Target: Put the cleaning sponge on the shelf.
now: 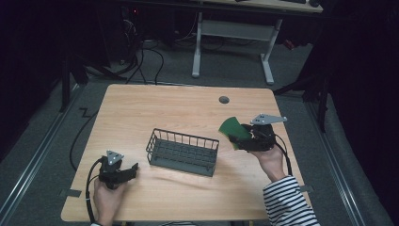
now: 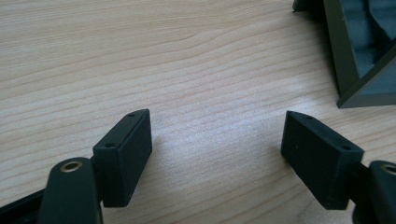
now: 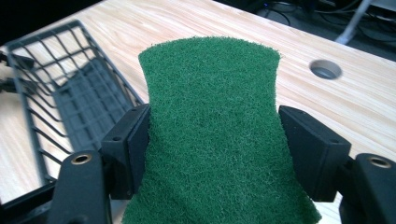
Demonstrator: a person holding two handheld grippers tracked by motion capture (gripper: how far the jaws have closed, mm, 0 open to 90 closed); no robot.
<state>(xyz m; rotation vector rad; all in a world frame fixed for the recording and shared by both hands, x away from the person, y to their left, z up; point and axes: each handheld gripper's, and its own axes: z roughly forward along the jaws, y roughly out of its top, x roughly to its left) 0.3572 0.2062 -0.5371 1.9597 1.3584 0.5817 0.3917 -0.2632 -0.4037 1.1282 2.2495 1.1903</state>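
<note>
Pad [image 3: 212, 135] already picked up, pinched by its edges between the right gripper [image 1: 241, 139] fingers [image 3: 128, 149] and held above the desk [image 1: 141, 108], just right of the basket [image 1: 182, 151]. Basket bare inside, so the drop looks still to come: carry over the wire rim, lower, let go. Left gripper [image 1: 131, 170] resting near the desk's front left, fingers [image 2: 126, 154] spread wide with nothing between them, well apart from the pad

The wire basket [image 1: 183, 151] stands mid-table [image 1: 141, 108], between both hand-held grippers, the scouring pad [image 1: 234, 128] to its right.
</note>
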